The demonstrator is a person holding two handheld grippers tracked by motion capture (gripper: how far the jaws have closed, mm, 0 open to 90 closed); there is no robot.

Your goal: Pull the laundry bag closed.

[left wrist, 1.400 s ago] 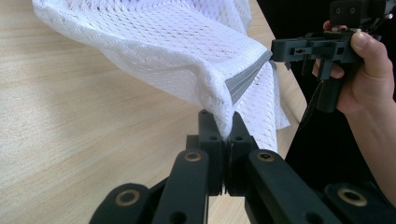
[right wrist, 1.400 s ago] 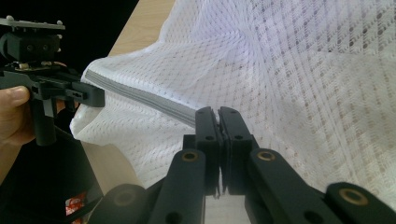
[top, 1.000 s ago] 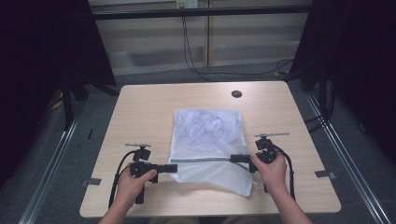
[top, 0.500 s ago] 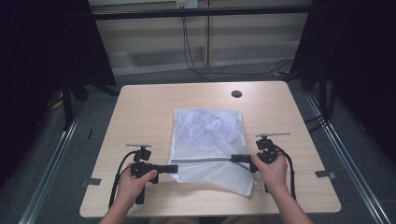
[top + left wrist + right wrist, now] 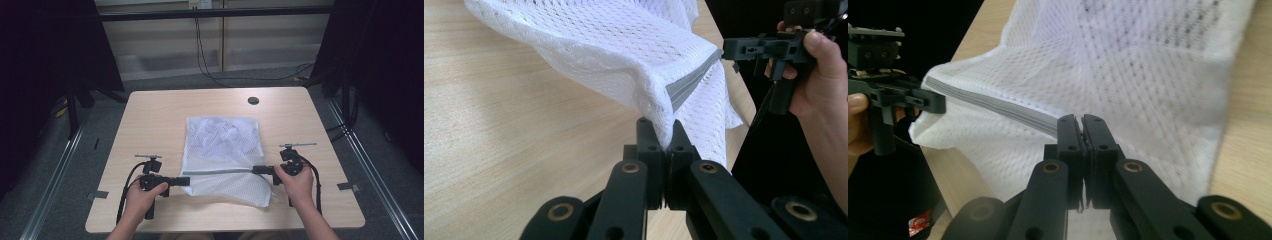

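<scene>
**Mesh bag stretched by its zipper edge**

You have the bag [image 5: 224, 150] pinched at both ends of its grey zipper [image 5: 220, 171]. Your left gripper [image 5: 184, 181] has its jaws closed on the mesh at the zipper's left end, and your right gripper [image 5: 258, 169] has its jaws closed on the right end. The zipper runs taut between them, lifted a little off the bench [image 5: 150, 120], while the far part of the bag lies flat near the bench's middle and a loose flap hangs toward the near edge.

The step in hand looks like straightening the bag along that edge. Next, I judge, you need to hold even tension on both ends and move the two grippers together, so the mesh lands flat without bunching or slipping free.
</scene>
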